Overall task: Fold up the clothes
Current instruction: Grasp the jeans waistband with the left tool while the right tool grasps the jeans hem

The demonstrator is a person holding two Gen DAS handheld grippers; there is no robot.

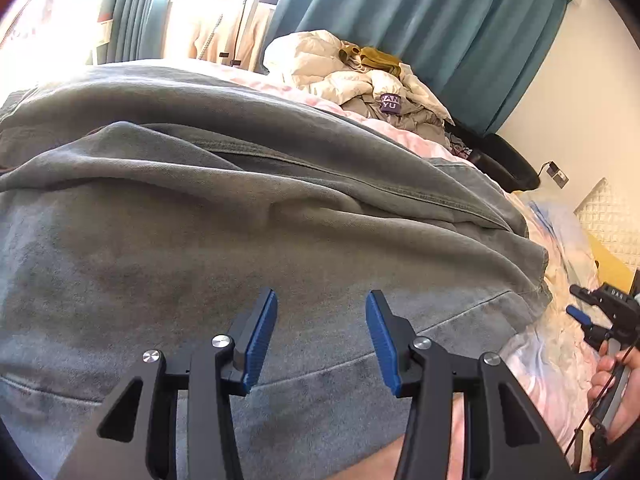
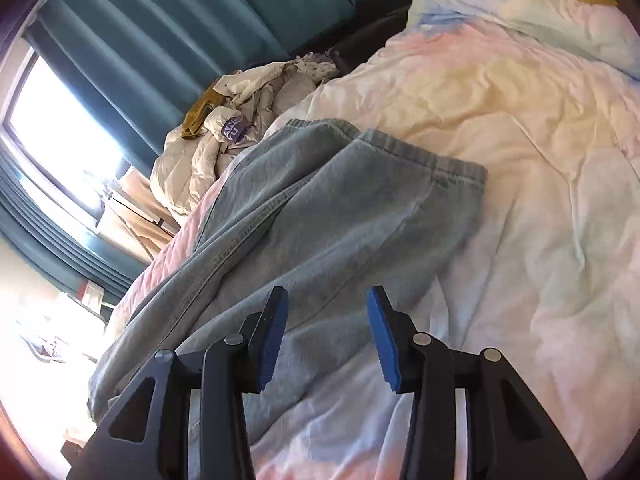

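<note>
Grey-blue fleece, faded and soft: this is one pair of sweatpants (image 2: 320, 216), lying on the bed (image 2: 540, 200) over a pastel quilt of pink, yellow and pale blue. In the right wrist view its long axis runs from the lower left up to the upper right, and the ribbed elastic waistband (image 2: 424, 152) points toward the far end of the bed. One leg lies folded over the other, with a stitched seam along the length.

Behind the sweatpants there is one heap of cream padded clothing (image 1: 360, 76) with an olive-yellow garment (image 1: 376, 58) on top. A purple label (image 1: 389, 103) on the heap shows white letters, something like "NAN" over "YU"; part of it is hidden. Teal curtains (image 1: 460, 20) hang behind.

The left gripper (image 1: 321, 340) hovers above the sweatpants, its blue-padded fingers (image 1: 260, 340) wide apart with nothing between them. The right gripper (image 2: 327, 340) is over the edge of the sweatpants, its fingers also apart and empty. A hand (image 1: 612, 384) holds it at the right side.
</note>
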